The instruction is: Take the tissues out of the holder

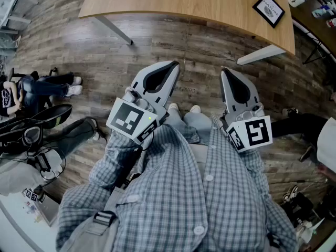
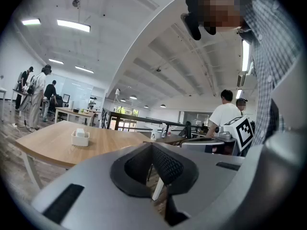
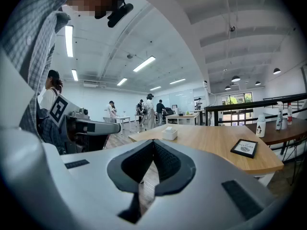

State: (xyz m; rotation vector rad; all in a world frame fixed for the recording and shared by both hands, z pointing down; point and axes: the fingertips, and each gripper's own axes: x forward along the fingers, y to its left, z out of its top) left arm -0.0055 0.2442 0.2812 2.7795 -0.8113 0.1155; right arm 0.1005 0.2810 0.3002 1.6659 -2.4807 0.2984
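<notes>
The white tissue holder [image 2: 80, 138] stands on a light wooden table [image 2: 53, 150], a tissue poking from its top. The right gripper view shows the holder [image 3: 169, 133] far off on the table [image 3: 216, 145]. The head view does not show the holder. My left gripper [image 1: 176, 63] and right gripper [image 1: 224, 70] hang side by side in front of my checked shirt, over the plank floor and short of the table [image 1: 210, 4]. Both have their jaws shut with nothing between them, tips meeting on the left gripper [image 2: 152, 143] and on the right gripper [image 3: 153, 141].
A black picture frame [image 1: 269, 9] lies near the table's right corner, and the same picture frame [image 3: 243, 148] shows in the right gripper view. White table legs [image 1: 113, 29] slant down to the floor. Bags and a seated person [image 1: 37, 88] are at the left. Several people [image 2: 36, 97] stand at other desks.
</notes>
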